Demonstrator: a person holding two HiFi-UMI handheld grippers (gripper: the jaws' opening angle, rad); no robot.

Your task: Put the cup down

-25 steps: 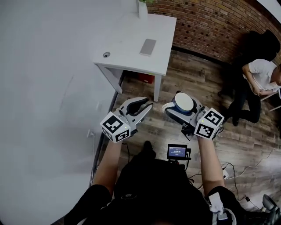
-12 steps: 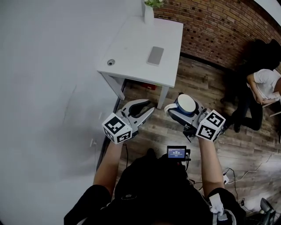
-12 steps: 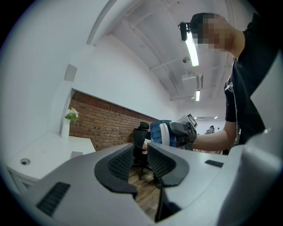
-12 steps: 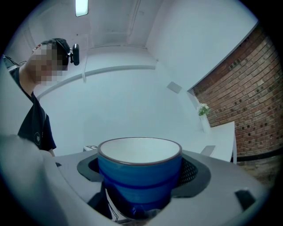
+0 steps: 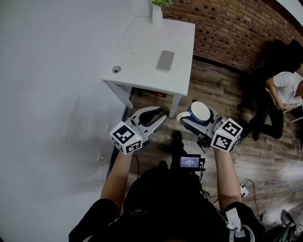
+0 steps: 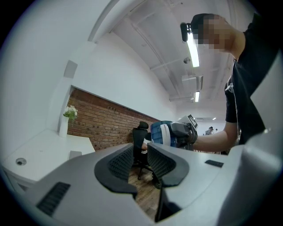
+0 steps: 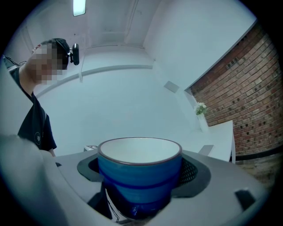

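A blue cup [image 5: 200, 111] with a white inside is held upright in my right gripper [image 5: 195, 118], whose jaws are shut on its sides, over the wooden floor. In the right gripper view the cup [image 7: 139, 176] fills the space between the dark pads [image 7: 189, 173]. My left gripper [image 5: 151, 118] hangs level with it to the left, open by a narrow gap and holding nothing. The left gripper view shows that gap [image 6: 140, 150] and, beyond it, the cup [image 6: 160, 133] in the other gripper.
A white table [image 5: 137, 56] stands ahead against the white wall, with a phone [image 5: 165, 60], a white vase [image 5: 156, 13] and a small round thing [image 5: 116, 69] on it. A brick wall [image 5: 227, 28] runs behind. A person [image 5: 284, 90] sits at the right. My shoe [image 5: 176, 138] is between the grippers.
The view has shifted a little, with the table now slightly further right and up in the picture. A shoe has come forward between the grippers. Both grippers keep their hold and spacing.
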